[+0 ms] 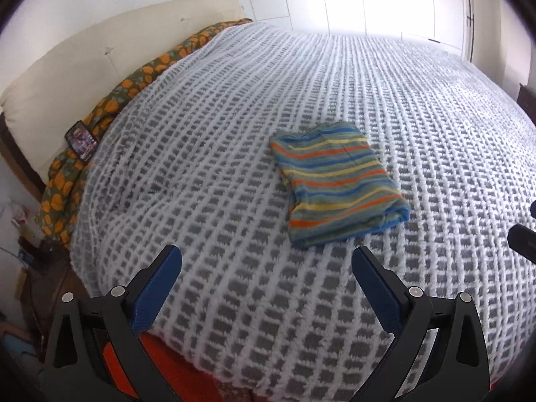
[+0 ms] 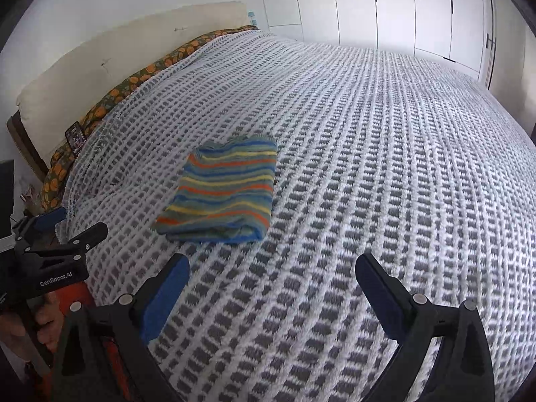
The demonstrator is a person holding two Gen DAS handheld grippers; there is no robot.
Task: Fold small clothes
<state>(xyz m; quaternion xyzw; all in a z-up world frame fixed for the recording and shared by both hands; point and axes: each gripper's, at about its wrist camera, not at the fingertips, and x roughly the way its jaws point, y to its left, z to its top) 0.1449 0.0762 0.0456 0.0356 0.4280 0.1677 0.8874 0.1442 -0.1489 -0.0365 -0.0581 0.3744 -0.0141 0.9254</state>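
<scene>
Both sets of jaws stood wide with nothing between them: the left gripper [image 1: 266,261] over bare blanket, the right gripper [image 2: 271,269] likewise, both short of the cloth. Just beyond the tips lay the shirt [image 1: 338,181], a striped bundle already folded into a neat rectangle, resting on the blanket [image 1: 234,134] in the near middle of the bed, a little right of the left gripper and a little left of the right one. Far left, a phone [image 1: 82,140] leaned against the headboard [image 1: 67,67].

By the look of it, the fold was done and the hands were clear. To finish well, the fold needed checking: edges square, no corner sticking out. Any touch-up called for a light pinch at the near edge only, without dragging the bundle.
</scene>
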